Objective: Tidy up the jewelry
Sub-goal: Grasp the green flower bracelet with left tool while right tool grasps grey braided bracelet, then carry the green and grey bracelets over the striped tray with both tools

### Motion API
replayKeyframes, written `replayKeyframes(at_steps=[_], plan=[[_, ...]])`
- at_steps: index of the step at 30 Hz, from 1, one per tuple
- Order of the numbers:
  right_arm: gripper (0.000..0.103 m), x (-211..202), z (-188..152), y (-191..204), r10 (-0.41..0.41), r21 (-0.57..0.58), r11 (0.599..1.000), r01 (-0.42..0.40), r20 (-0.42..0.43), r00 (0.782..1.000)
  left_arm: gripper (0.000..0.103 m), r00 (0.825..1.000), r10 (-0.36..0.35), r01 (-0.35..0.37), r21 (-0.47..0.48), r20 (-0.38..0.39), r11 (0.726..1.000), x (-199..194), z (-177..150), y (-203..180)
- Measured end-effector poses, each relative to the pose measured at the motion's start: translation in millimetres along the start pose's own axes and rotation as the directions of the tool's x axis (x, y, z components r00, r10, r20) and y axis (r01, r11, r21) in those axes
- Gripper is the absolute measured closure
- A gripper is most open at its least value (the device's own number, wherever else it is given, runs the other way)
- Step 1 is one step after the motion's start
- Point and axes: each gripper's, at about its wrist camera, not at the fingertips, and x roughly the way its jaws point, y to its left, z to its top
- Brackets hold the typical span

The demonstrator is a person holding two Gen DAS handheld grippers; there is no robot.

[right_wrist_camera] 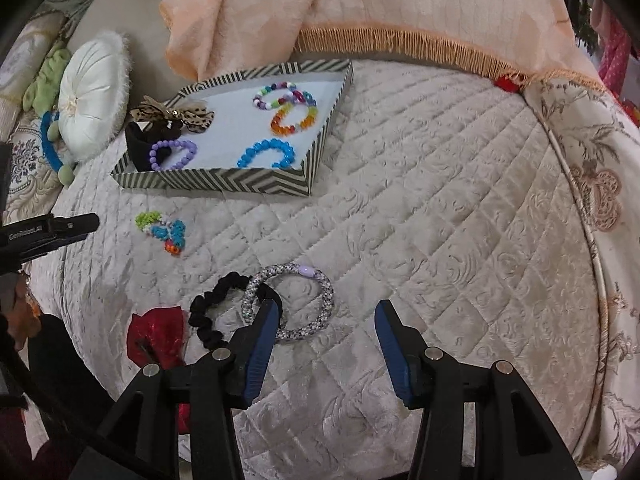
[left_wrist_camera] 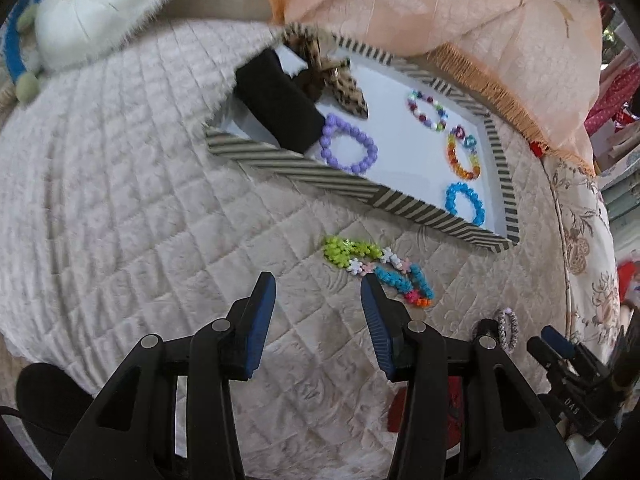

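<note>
A striped tray (left_wrist_camera: 280, 162) (right_wrist_camera: 216, 180) on the quilted bed holds purple (left_wrist_camera: 348, 148), blue (left_wrist_camera: 464, 202) and multicoloured bead bracelets (left_wrist_camera: 464, 156), a leopard bow (left_wrist_camera: 340, 76) and a black pouch (left_wrist_camera: 280, 104). A green-white-blue flower-bead bracelet (left_wrist_camera: 376, 268) (right_wrist_camera: 162, 230) lies just outside the tray. My left gripper (left_wrist_camera: 318, 280) hangs open just short of it, its right fingertip beside the blue beads. My right gripper (right_wrist_camera: 326, 308) is open over a grey speckled hair band (right_wrist_camera: 288, 300) that overlaps a black scrunchie (right_wrist_camera: 212, 312); its left finger covers part of both.
A peach fringed blanket (right_wrist_camera: 360, 4) lies behind the tray. A white round cushion (right_wrist_camera: 94, 92) sits at the back left by a blue hoop (right_wrist_camera: 48, 148). A red item (right_wrist_camera: 156, 336) lies near the scrunchie. The bed edge (right_wrist_camera: 576, 184) curves along the right.
</note>
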Motion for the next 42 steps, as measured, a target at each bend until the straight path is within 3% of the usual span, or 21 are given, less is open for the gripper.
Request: replayKeyframes(at_steps=[15,21,24,26,29,30,31,33,36,42], plan=[[0.055,21.6,1.4,-2.6,0.03,0.012,1.0,-0.029,-0.055,0.998,0.059,0.994,0.035,-0.032,0.028,-0.103,0.999,61.5,22.5,-21.2],[0.055,32.4,3.1,-0.7,-0.016,-0.036,0.999,0.013,-0.072,0.997,0.059,0.995,0.009,-0.01,-0.007,-0.096,1.0,60.7,27.9,-9.7],[0.055,38.2,5.8,5.6,-0.053,-0.084,0.995,0.047,-0.075,0.996,0.059,0.995,0.033,-0.028,0.048,-0.096,0.998,58.6,23.0,-16.0],[0.057,42.6,9.0,6.8,-0.07,-0.097,0.993,0.063,-0.07,0.995,0.059,0.995,0.048,-0.041,0.069,-0.092,0.997,58.9,22.0,-20.2],[0.068,44.5,12.1,4.3,-0.069,-0.087,0.994,0.063,-0.062,0.996,0.06,0.995,0.039,-0.034,0.059,-0.094,0.998,61.2,24.3,-19.4],[0.072,45.3,14.6,0.7,-0.063,-0.084,0.995,0.058,-0.055,0.997,0.063,0.995,0.035,-0.029,0.063,-0.092,0.998,60.8,25.1,-18.7],[0.075,45.6,15.0,0.0,-0.06,-0.087,0.995,0.056,-0.053,0.997,0.079,0.995,0.036,-0.03,0.069,-0.088,0.997,62.5,26.2,-20.8],[0.081,45.3,15.6,-1.4,-0.051,-0.085,0.995,0.047,-0.047,0.998,0.089,0.995,0.055,-0.048,0.083,-0.084,0.995,63.8,26.6,-20.0],[0.093,40.0,16.8,-2.0,-0.029,-0.072,0.997,0.028,-0.024,0.999,0.094,0.996,0.006,-0.001,0.06,-0.085,0.998,58.8,26.4,-14.7],[0.095,15.9,15.9,0.5,-0.004,-0.076,0.997,0.007,0.029,1.0,0.094,0.999,-0.052,0.053,0.079,-0.016,0.995,20.0,30.4,-18.2]])
